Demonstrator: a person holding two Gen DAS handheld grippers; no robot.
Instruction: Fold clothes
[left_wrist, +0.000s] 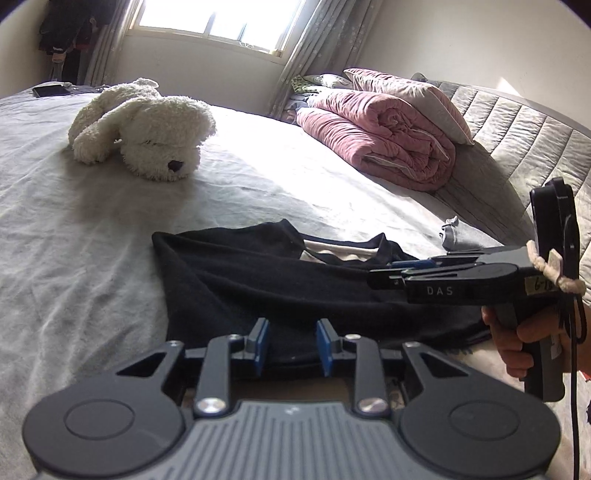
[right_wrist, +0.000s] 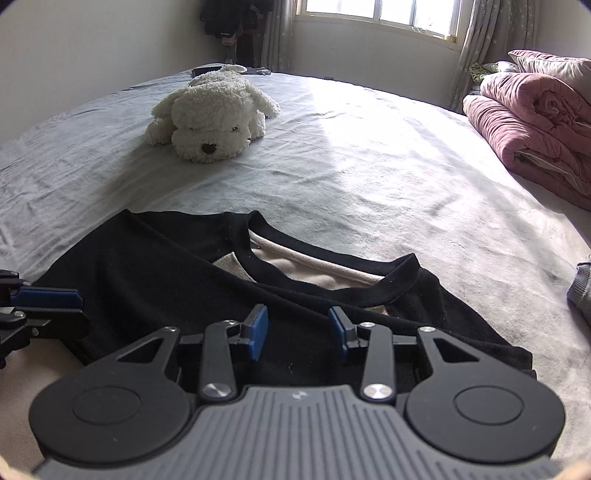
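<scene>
A black top with a pale lining at the neck lies partly folded on the bed, also in the right wrist view. My left gripper is open, its blue pads just above the garment's near edge. My right gripper is open over the garment below the collar. In the left wrist view the right gripper reaches in from the right above the fabric. In the right wrist view the left gripper's fingers show at the left edge.
A white plush dog lies farther back on the grey sheet. A rolled pink quilt and pillow sit by the padded headboard. A small grey cloth lies at the right. A phone is at the far edge.
</scene>
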